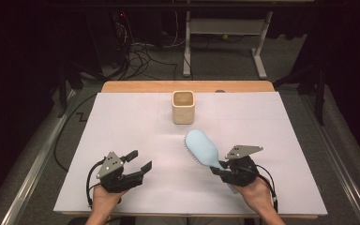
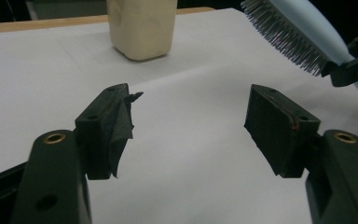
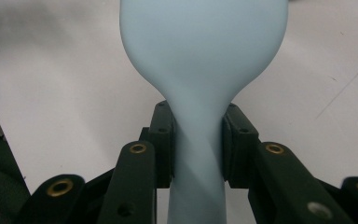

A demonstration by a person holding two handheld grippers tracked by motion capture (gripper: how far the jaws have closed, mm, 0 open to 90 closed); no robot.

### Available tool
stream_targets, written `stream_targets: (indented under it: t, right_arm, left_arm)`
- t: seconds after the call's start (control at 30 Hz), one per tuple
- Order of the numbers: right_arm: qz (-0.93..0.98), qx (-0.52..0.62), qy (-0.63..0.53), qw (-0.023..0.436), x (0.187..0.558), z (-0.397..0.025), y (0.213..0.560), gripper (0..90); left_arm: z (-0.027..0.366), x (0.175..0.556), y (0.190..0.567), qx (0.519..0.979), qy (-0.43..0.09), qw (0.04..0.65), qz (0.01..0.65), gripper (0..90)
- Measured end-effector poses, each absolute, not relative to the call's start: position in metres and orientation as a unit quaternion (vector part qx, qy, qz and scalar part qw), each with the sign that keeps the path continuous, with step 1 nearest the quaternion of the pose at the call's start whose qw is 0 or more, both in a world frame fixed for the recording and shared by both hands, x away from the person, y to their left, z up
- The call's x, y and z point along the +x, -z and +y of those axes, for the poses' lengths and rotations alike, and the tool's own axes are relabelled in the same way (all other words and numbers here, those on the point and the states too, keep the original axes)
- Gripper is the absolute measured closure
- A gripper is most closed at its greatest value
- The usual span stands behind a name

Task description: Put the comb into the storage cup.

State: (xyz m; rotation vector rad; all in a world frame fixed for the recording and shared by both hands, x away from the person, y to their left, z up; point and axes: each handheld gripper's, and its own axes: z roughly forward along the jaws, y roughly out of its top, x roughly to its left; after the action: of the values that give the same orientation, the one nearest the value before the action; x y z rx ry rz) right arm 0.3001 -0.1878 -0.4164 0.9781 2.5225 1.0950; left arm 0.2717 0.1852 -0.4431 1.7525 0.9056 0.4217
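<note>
R gripper [image 1: 221,169] clamped on handle of blue hairbrush [image 1: 202,148], bristles facing left, near side of beige cup [image 1: 183,107]. L gripper [image 1: 139,162] jaws apart, empty, nearer than cup.

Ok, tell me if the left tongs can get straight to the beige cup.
Probably yes: the left tongs are open and hold nothing, and bare white table lies between them and the beige cup.

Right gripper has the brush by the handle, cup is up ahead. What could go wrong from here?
1. The right gripper pinches only the narrow neck of the light blue plastic hairbrush; the heavy head sticks far out and may pivot or slip.
2. The beige square cup looks narrow and stands free; the brush could tip it.
3. The open left gripper isn't steadying it.
</note>
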Motion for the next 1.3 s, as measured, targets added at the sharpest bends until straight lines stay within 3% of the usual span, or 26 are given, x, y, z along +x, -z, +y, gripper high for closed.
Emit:
stream_targets:
  t: [0.87, 1.3]
  right_arm:
    - [0.853, 0.332, -0.385, 0.118, 0.300, -0.190, 0.413, 70.5]
    - [0.851, 0.337, -0.386, 0.114, 0.302, -0.192, 0.417, 70.5]
  left_arm:
    - [0.142, 0.290, 0.426, 0.768, -0.154, 0.525, 0.332, 26.7]
    - [0.120, 0.299, 0.426, 0.784, -0.124, 0.516, 0.321, 29.8]
